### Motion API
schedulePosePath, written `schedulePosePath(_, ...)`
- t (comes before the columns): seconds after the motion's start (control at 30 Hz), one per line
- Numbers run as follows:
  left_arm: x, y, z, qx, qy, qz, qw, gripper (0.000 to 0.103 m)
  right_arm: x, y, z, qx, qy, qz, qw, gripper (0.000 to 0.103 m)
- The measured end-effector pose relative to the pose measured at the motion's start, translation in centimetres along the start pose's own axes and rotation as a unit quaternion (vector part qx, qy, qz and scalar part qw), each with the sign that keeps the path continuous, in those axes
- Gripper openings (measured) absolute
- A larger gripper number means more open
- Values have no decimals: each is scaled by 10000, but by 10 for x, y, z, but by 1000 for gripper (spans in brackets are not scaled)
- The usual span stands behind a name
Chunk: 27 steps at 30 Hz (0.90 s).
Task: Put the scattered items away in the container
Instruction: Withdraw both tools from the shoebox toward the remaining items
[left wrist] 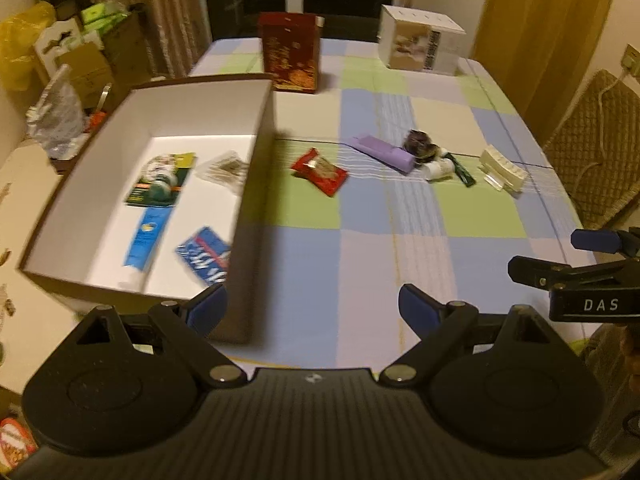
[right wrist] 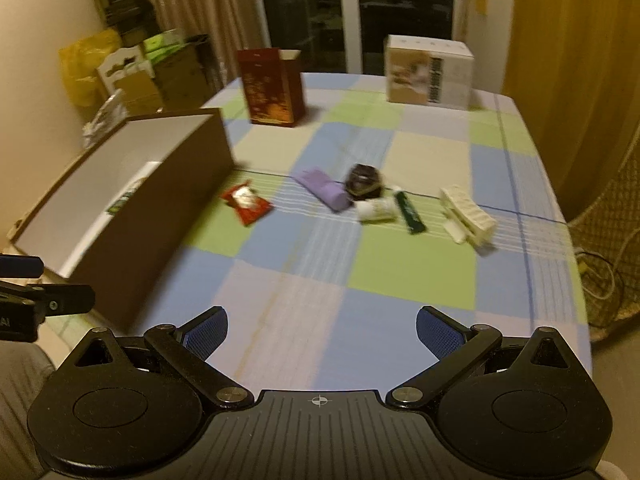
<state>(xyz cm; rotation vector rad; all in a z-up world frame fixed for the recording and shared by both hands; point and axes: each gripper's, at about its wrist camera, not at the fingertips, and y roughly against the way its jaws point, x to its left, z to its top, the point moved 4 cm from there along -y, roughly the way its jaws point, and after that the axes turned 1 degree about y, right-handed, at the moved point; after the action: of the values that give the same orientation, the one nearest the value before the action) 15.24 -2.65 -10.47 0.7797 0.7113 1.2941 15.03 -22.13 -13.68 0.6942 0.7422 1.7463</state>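
Note:
A brown box with a white inside [left wrist: 256,184] [right wrist: 168,200] stands at the table's left; in it lie a green card pack [left wrist: 160,180], a blue tube [left wrist: 142,240], a blue packet [left wrist: 206,256] and a clear bag [left wrist: 228,170]. Across the checked cloth lie a red snack packet [left wrist: 320,170] [right wrist: 248,204], a purple roll [left wrist: 384,152] [right wrist: 324,188], a dark round thing [left wrist: 420,144] [right wrist: 362,180], a white tube [right wrist: 376,210], a green stick [right wrist: 410,214] and a cream-white item [left wrist: 502,170] [right wrist: 466,212]. My left gripper [left wrist: 312,312] is open by the box's near corner. My right gripper [right wrist: 322,330] is open above the near cloth.
A dark red carton [left wrist: 290,56] [right wrist: 272,88] and a white box [left wrist: 420,40] [right wrist: 430,72] stand at the table's far end. Bags and cartons [left wrist: 60,52] pile up at left. A wicker chair [left wrist: 596,148] stands right of the table.

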Motion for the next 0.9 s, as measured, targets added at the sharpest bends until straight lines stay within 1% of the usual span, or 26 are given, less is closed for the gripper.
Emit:
schedulePosePath(0.13,-15,-17,8,2,-142,-116,9998,90,-26,-7,-2,39,-199,-159,9997,103)
schedulePosePath(0.23,-26,-30,14,20,-289,-178,9994,90,-41,-13,1,46,-206,-233,9995,103)
schedulePosePath(0.37,-36,-49,24,48,-372,-243,9990,90,-56,-20,5,17,40,-336,9994,103)
schedulePosePath(0.57,-42,-77,34,170,-406,-242,9987,89,-75,-38,16,-11,346,-280,9990,103)
schedulePosePath(0.7,-43,-92,40,234,-390,-255,9986,89,-90,-56,27,-71,627,-304,9975,103)
schedulePosePath(0.9,-40,-114,49,290,-320,-199,9989,85,-120,-88,47,-87,801,-202,9965,103)
